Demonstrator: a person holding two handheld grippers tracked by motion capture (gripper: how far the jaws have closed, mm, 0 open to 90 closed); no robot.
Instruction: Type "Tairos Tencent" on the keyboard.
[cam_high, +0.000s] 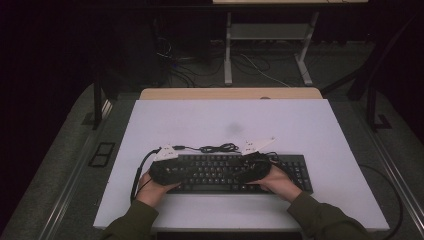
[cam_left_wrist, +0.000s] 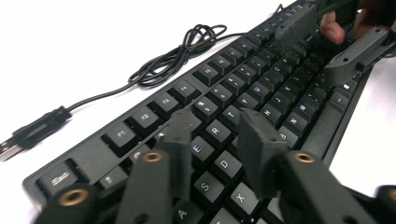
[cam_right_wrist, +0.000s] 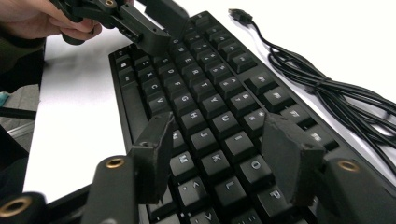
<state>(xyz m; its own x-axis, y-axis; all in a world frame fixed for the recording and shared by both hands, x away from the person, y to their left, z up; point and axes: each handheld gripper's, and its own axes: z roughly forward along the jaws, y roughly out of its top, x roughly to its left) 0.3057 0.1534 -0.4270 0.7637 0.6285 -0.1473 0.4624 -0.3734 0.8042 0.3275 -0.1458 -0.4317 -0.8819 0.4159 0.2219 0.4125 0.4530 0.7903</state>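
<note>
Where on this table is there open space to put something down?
The far half of the white table, beyond the coiled cable, is bare, as are the strips left and right of the keyboard. The near middle is crowded: keyboard, left gripper and right gripper.

White table top (cam_high: 310, 125), metal desk legs (cam_high: 228, 50), floor cables (cam_high: 260, 70)

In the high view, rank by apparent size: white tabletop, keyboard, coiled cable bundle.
1. White tabletop, by far the largest.
2. Keyboard, spanning roughly half the tabletop's width.
3. Coiled cable bundle, a small knot just behind the keyboard.
</note>
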